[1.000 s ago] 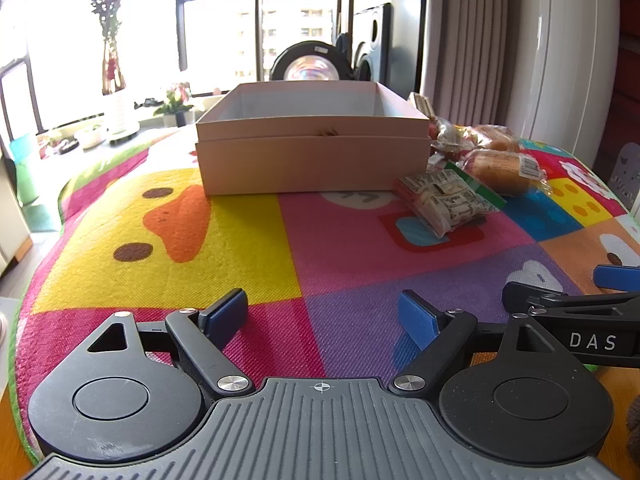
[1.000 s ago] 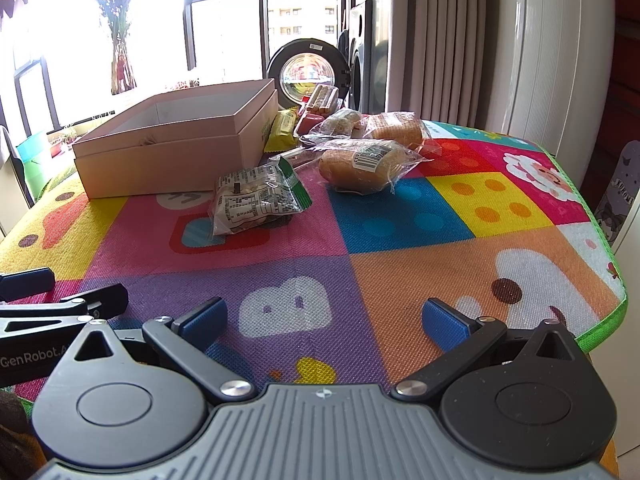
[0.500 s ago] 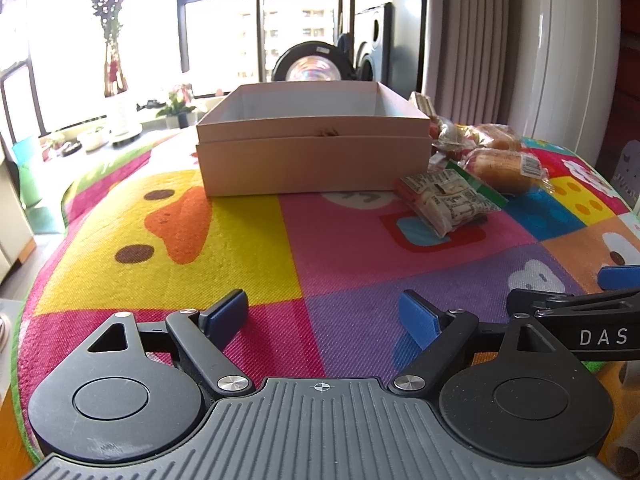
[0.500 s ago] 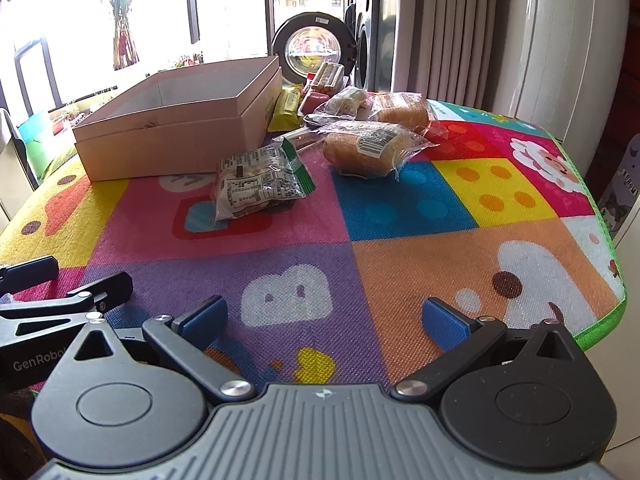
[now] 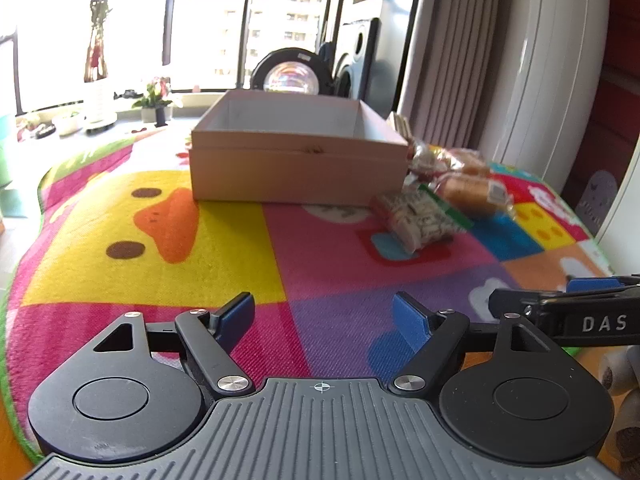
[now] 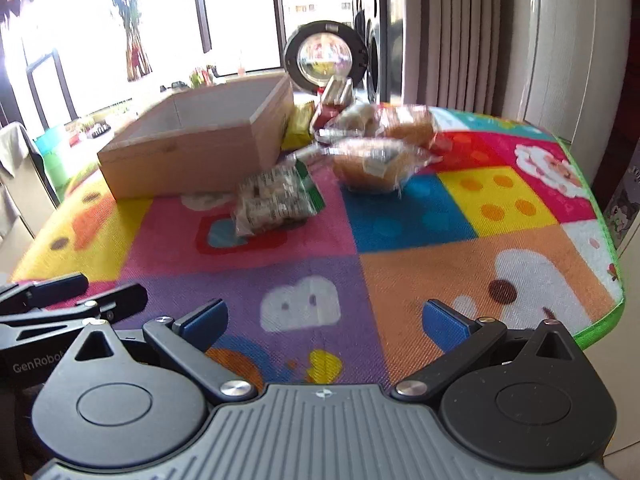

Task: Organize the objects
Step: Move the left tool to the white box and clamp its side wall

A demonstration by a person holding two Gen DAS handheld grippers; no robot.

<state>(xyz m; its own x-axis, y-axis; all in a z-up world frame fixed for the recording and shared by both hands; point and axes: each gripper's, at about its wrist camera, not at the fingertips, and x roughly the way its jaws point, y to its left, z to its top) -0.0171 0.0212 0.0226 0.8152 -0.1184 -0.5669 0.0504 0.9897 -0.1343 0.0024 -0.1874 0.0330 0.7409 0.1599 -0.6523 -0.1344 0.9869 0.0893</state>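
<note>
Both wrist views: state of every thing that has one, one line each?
Left gripper: open, holding nothing.
Right gripper: open, holding nothing.
Pale pink cardboard box: lid off, upright; what shows of the inside looks empty.
Clear snack bag with green edge: sealed, lying flat on the mat, outside the box.
Clear-wrapped bread roll: wrapped, on the mat.
Colourful cartoon mat: spread flat.
</note>
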